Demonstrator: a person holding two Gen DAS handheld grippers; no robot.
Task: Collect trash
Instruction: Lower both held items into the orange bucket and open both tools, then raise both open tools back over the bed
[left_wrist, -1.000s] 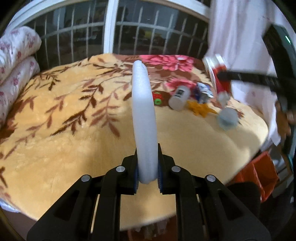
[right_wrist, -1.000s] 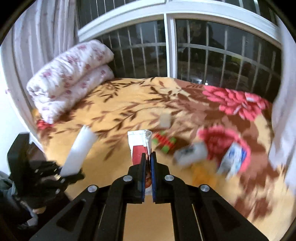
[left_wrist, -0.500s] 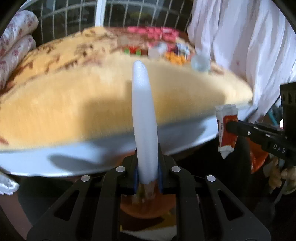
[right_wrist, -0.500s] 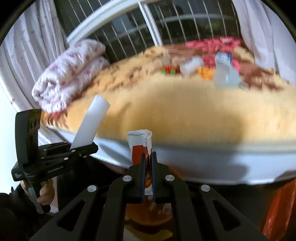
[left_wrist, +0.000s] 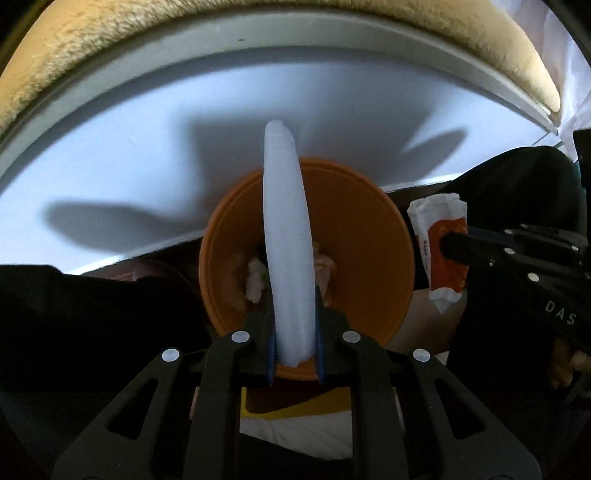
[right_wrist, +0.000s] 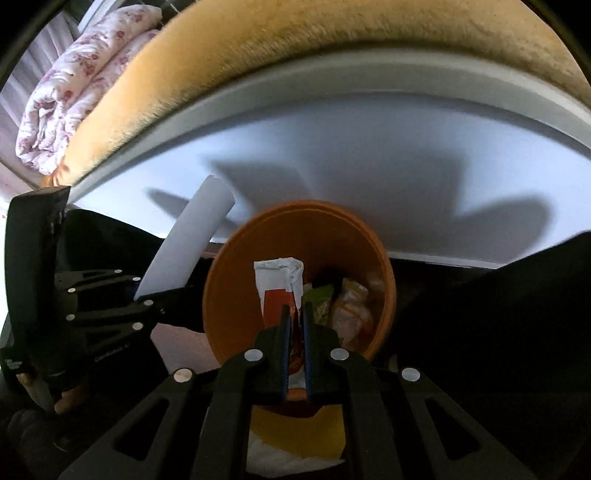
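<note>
The only writing we can read is "DAS" in pale letters on the body of the right gripper (left_wrist: 448, 245) as seen from the left wrist; faint lettering on the left gripper's body in the right wrist view is too blurred to make out, and the print on the red-and-white wrapper (right_wrist: 280, 291) is illegible.

Half a second ago both cameras looked across the yellow blanket (right_wrist: 295, 48) with loose trash lying on the bed; now both are tipped downward, the bed's white side panel (left_wrist: 147, 177) fills the upper view, and the orange bin (left_wrist: 369, 236) sits directly beneath us.

Our left gripper (left_wrist: 293, 332) is clamped on the white foam piece (left_wrist: 286, 240), which stands up between the blue pads and rises in front of the bin's opening. In the right wrist view the same foam piece (right_wrist: 188, 247) leans just left of the bin's rim (right_wrist: 218, 288), held above it.

Our right gripper (right_wrist: 294, 332) is pinched tight on the lower end of the wrapper, whose torn white top stands over the bin's mouth. From the left wrist the wrapper (left_wrist: 439, 251) appears just right of the bin's rim.

Inside the bin we see crumpled trash (right_wrist: 347, 306): greenish and orange packets and pale wads. A folded floral quilt (right_wrist: 77, 88) lies on the bed at upper left.
</note>
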